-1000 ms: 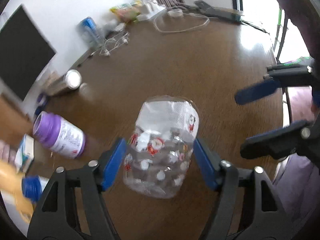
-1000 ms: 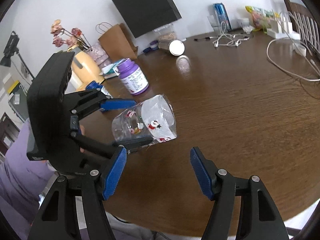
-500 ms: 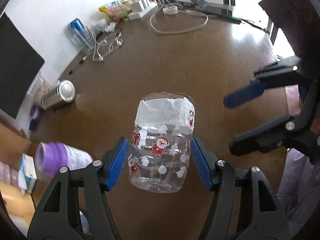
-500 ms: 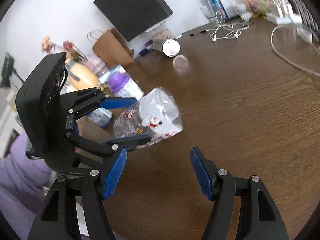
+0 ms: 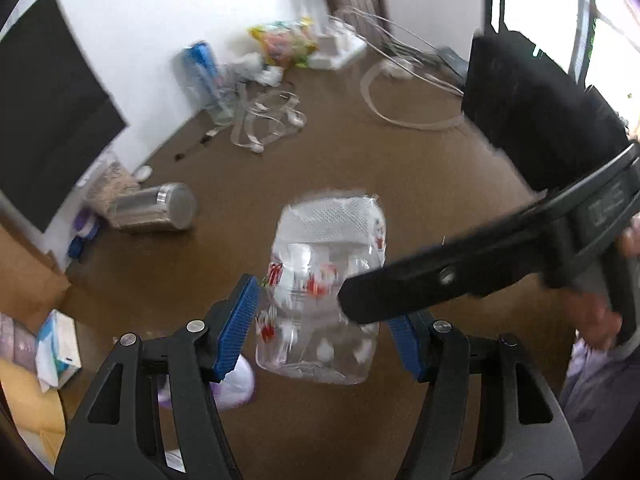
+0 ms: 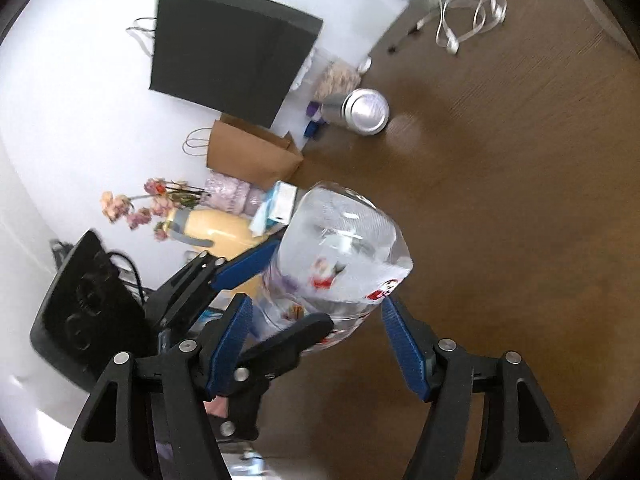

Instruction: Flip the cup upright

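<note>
Left wrist view: our left claw (image 5: 322, 328) grips the clear cup (image 5: 324, 300), printed with Santa figures, above the brown counter (image 5: 400, 184); no lettering reads. Our right claw (image 6: 316, 344) gapes wide around it, pads apart. Beyond lies a steel can (image 5: 156, 208), farther a blurred blue can (image 5: 200, 66).
</note>
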Available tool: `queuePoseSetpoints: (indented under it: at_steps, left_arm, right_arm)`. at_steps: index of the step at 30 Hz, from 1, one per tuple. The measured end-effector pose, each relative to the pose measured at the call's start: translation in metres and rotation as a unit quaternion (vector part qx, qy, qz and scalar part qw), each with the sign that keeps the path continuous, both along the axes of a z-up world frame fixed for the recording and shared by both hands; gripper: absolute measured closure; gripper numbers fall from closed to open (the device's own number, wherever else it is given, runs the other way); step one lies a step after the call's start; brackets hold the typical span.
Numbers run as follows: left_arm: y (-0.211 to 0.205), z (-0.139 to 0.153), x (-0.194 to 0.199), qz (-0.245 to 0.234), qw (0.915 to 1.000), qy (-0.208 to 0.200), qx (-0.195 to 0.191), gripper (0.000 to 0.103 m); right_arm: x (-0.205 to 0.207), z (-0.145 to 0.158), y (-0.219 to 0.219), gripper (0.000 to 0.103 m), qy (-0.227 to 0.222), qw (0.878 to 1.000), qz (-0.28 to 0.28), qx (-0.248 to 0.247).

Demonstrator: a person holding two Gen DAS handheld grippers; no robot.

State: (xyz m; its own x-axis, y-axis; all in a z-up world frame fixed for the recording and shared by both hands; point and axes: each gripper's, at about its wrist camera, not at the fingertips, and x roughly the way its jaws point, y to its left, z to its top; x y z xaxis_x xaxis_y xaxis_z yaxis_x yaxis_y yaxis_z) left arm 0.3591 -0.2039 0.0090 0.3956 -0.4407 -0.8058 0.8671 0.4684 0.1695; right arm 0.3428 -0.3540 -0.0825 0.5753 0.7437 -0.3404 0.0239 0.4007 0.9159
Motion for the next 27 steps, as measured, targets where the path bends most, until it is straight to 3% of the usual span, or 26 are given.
queuePoseSetpoints:
  at_steps: [9,14,17,19,23,27]
  left_arm:
    - [-0.010,-0.001,0.053,0.023,0.9979,0.061,0.005,0.044]
    - [-0.024,-0.005,0.069,-0.012,0.9958,0.090,-0.013,0.044]
    - [-0.026,-0.012,0.071,-0.026,0.9928,0.109,-0.043,0.043]
    - [-0.027,-0.019,0.068,-0.021,0.9925,0.113,-0.041,0.043]
    - [-0.026,-0.027,0.064,-0.035,0.9936,0.101,-0.037,0.043]
    - [-0.026,-0.034,0.081,-0.009,0.9873,0.150,-0.052,0.043]
  right_arm:
    - [0.046,-0.014,-0.008,0.030,0.004,0.999,0.002,0.034]
    - [0.060,-0.023,-0.024,0.029,0.006,0.999,-0.025,0.047]
    - [0.065,-0.022,-0.025,0.031,0.004,0.999,-0.038,0.016]
    - [0.066,-0.022,-0.025,0.037,0.002,0.999,-0.041,-0.009]
    - [0.071,-0.025,-0.021,0.037,-0.008,0.999,-0.029,-0.035]
    - [0.074,-0.025,-0.017,0.038,-0.005,0.998,-0.022,-0.057]
